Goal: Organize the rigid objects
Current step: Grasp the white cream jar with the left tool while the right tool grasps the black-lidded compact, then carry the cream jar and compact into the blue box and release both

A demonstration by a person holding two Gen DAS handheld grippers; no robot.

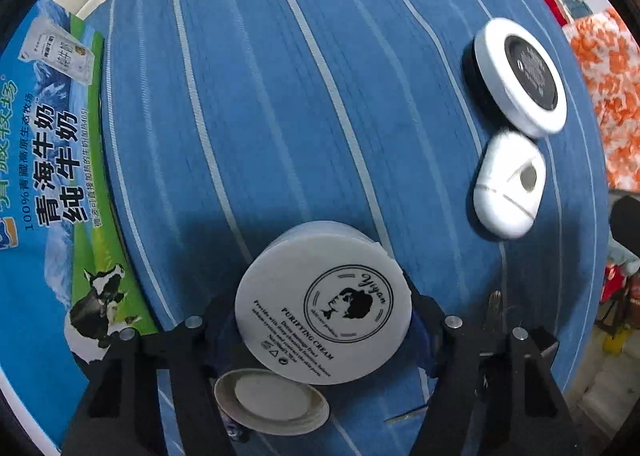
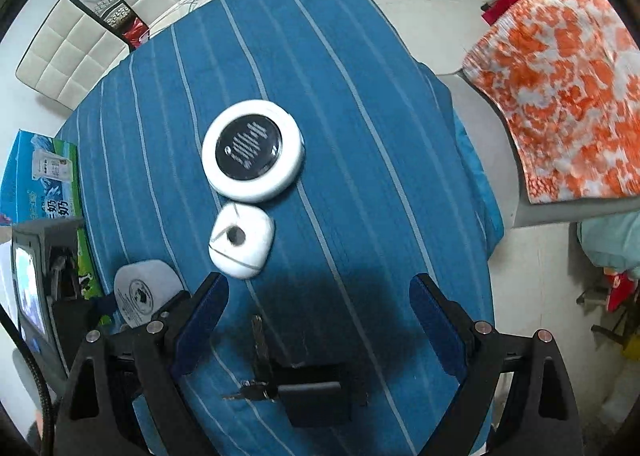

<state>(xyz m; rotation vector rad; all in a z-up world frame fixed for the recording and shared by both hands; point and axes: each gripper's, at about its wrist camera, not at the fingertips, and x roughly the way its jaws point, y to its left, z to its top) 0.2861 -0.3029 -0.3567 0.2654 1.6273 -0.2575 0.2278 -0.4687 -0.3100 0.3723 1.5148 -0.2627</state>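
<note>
Progress: early; cream jar (image 1: pixel 323 302) gripped by left tongs (image 1: pixel 320 320).
Right tongs (image 2: pixel 318 296): released above keys (image 2: pixel 260 368).
Left: compact (image 2: pixel 253 150), white case (image 2: pixel 241 240) on bench (image 2: pixel 360 95).

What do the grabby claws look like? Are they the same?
Both look alike. The right gripper has two black angular fingers lined with dark blue pads, silver round bolts on the joints, and black frames with triangle-shaped cutouts. The left gripper has the same black frame, silver bolts and triangle holes; its pads are mostly hidden. No arms or sleeves show.
</note>
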